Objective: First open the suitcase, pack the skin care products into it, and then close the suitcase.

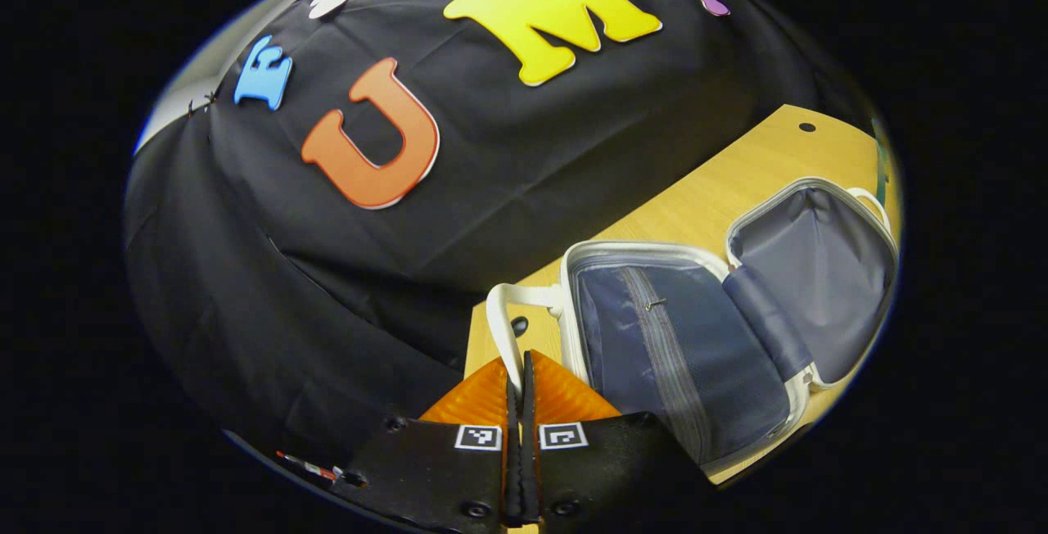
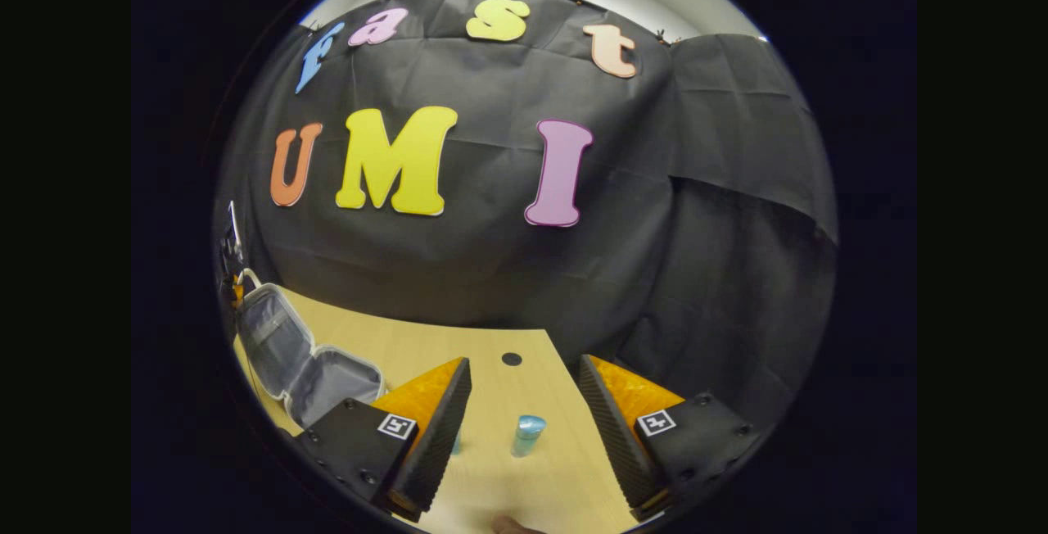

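The suitcase (image 1: 737,313) lies open on the surface (image 1: 720,182), both lined halves exposed and unobstructed from above. Its white handle (image 1: 503,329) sits pinched between the closed jaws of the left gripper (image 1: 520,391). In the right gripper view, bare surface (image 2: 483,346) separates the suitcase (image 2: 303,354) from a small blue bottle (image 2: 526,434), which stands upright between the spread jaws of the right gripper (image 2: 524,415), touching neither.

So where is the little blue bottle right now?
In the right gripper view, the blue bottle stands upright on the wooden table, between the right gripper's open fingers, with the open suitcase off to the left.
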